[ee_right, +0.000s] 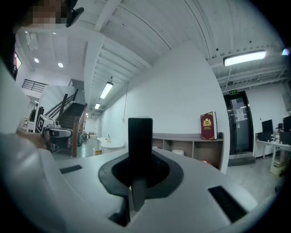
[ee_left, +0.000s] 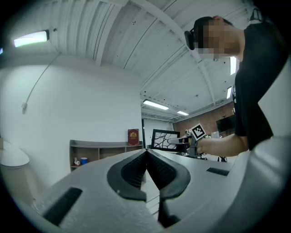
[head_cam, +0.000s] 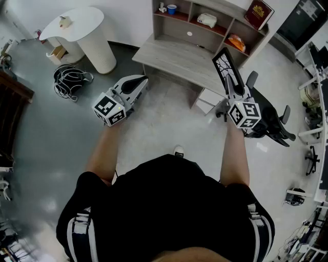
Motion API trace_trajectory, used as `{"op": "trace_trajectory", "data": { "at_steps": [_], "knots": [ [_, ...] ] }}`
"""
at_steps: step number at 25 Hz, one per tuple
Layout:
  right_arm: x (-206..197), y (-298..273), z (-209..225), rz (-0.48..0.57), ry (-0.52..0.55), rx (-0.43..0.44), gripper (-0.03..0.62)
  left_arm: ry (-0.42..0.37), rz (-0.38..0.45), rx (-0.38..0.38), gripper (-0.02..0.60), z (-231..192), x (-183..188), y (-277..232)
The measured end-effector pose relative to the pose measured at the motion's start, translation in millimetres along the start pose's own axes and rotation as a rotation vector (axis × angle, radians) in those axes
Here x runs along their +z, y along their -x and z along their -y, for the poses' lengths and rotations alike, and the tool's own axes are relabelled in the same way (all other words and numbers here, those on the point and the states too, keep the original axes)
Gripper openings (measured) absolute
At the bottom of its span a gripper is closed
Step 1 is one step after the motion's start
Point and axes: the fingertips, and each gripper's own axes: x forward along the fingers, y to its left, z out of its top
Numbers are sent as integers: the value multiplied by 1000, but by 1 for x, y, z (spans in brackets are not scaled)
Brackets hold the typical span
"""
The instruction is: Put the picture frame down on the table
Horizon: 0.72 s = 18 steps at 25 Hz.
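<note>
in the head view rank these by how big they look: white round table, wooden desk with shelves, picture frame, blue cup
1. wooden desk with shelves
2. white round table
3. picture frame: held up nearer the camera and seen at a slant, so its true size is unsure
4. blue cup

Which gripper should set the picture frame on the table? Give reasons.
Right. The right gripper is shut on the picture frame, close by the table; the left gripper is shut and empty.
</note>
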Motion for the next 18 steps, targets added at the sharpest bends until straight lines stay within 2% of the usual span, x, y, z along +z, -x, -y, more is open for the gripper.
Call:
{"op": "trace_trajectory", "data": {
  "at_steps": [8,18],
  "knots": [
    [-17,-7,39,-25,-24,-12,17,6,0,-93,17,9,-12,-50],
    [-42,-37,92,-63,-72,44,17,27,-38,-109,17,3,-35,-119]
  ]
}}
